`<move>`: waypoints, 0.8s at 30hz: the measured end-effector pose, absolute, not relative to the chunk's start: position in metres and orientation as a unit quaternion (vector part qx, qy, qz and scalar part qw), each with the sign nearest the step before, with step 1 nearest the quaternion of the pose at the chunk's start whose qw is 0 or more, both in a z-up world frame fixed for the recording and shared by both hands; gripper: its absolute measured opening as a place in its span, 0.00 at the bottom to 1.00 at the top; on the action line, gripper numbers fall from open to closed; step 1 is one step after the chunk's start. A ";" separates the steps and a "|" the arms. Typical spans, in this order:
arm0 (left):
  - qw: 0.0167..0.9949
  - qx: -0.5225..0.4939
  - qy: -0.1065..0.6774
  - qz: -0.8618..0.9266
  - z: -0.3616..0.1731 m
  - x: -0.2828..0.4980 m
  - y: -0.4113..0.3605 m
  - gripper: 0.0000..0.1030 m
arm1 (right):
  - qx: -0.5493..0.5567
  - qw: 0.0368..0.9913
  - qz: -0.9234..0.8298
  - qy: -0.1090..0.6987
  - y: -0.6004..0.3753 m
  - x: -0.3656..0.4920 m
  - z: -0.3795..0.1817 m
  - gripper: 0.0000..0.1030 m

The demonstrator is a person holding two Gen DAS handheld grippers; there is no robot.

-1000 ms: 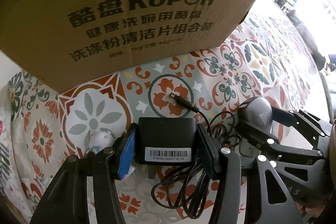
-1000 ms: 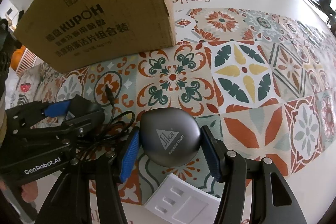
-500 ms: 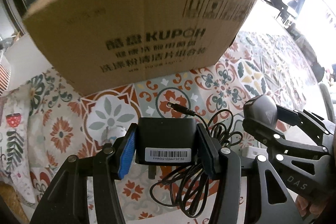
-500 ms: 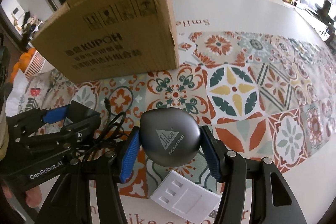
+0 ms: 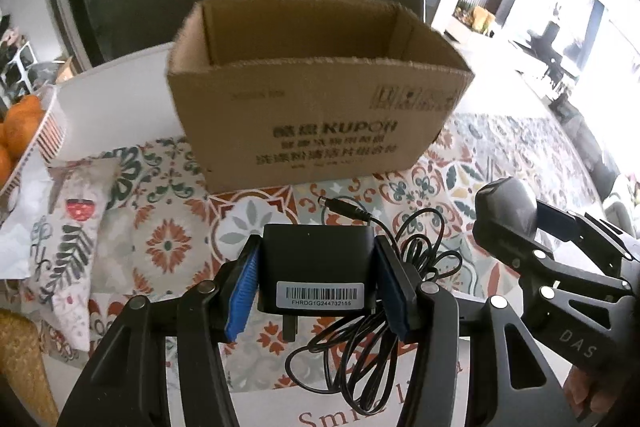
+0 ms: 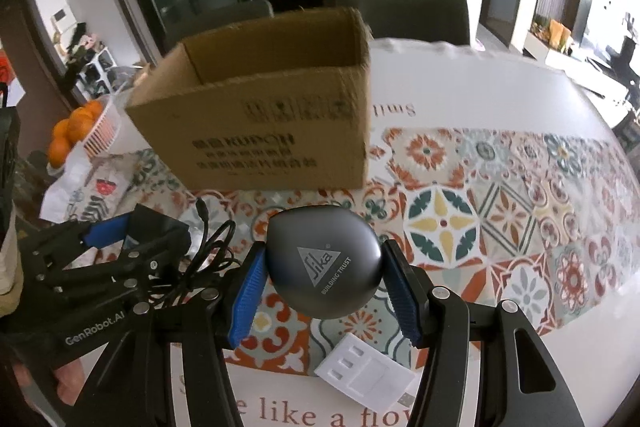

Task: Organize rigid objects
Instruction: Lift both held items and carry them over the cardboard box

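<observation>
Both grippers were loaded. Our left gripper (image 5: 316, 291) pinched the black power adapter (image 5: 318, 269) by its flat sides at center frame, a decent hold on a stiff, blocky thing. Its cable (image 5: 384, 291) dangled loose to the lower right, and we figured that floppy bit could snag. Our right gripper (image 6: 322, 285) squeezed the grey Sika case (image 6: 323, 261) across its widest part; smooth, rounded shell, so probably slippery and light. Further out, the open cardboard box (image 5: 320, 131) sat at upper center on the patterned tablecloth (image 6: 520, 211), with a white socket plate (image 6: 366, 379) lying low in the right wrist view.
</observation>
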State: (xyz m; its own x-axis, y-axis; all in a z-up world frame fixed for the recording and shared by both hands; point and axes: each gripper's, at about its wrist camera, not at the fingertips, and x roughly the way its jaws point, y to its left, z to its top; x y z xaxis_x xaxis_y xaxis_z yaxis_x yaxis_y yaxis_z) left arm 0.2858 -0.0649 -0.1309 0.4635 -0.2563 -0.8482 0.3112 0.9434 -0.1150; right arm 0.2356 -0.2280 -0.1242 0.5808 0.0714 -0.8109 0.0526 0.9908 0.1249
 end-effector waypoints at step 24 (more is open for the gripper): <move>0.904 -0.005 0.410 -0.122 -0.041 0.268 -0.034 0.52 | 0.046 0.928 0.059 0.366 -0.201 0.230 -0.035 0.56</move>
State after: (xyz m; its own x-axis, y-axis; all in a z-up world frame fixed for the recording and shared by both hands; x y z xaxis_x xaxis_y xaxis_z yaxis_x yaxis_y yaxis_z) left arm 0.2681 -0.0343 -0.0411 0.6337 -0.2234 -0.7406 0.2160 0.9704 -0.1080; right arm 0.2299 -0.2012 -0.0347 0.7249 0.1436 -0.6738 -0.0764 0.9888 0.1285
